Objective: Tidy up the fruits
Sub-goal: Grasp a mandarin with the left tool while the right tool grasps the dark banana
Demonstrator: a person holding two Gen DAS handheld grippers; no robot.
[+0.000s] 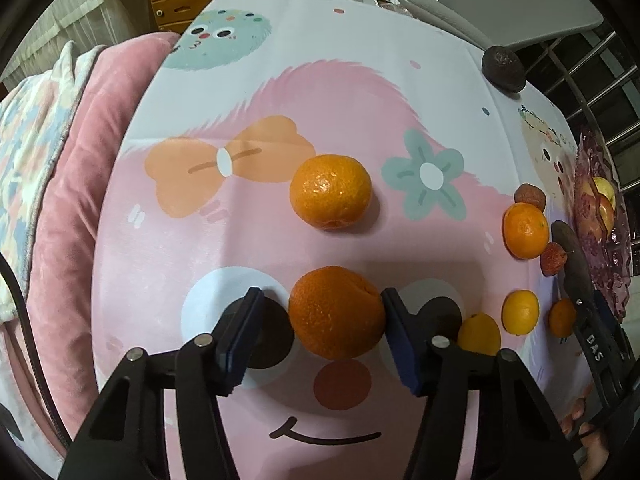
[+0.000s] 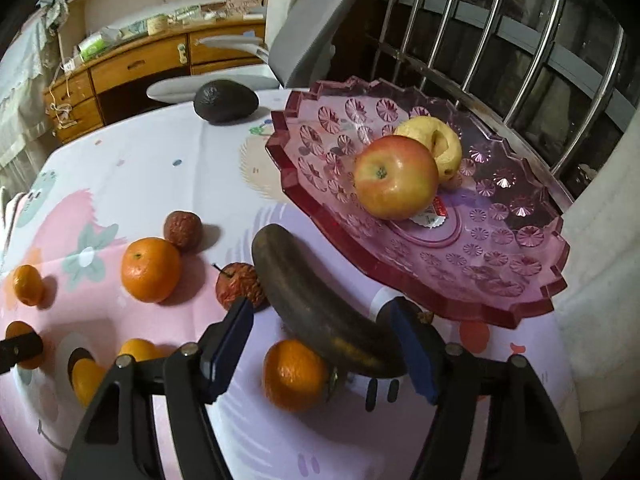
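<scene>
My left gripper [image 1: 320,316] is open around an orange [image 1: 336,314] on the cartoon tablecloth; the right pad touches it, the left pad stands apart. A second orange [image 1: 331,191] lies just beyond. My right gripper [image 2: 324,344] is open, with a blackened banana [image 2: 320,304] lying between its fingers, not clamped; the banana's near end rests over a small orange [image 2: 294,374]. A pink glass fruit plate [image 2: 520,280] at the right holds a red-yellow apple [image 2: 394,178] and a yellow fruit [image 2: 436,144]. The right gripper also shows in the left wrist view [image 1: 588,312].
Loose on the table: an avocado [image 2: 226,101] at the far edge, an orange [image 2: 151,269], two wrinkled red fruits [image 2: 183,229] [image 2: 240,286], several small oranges [image 1: 520,312]. A pink cushion [image 1: 80,200] lies left of the table. A metal railing [image 2: 500,40] stands behind the plate.
</scene>
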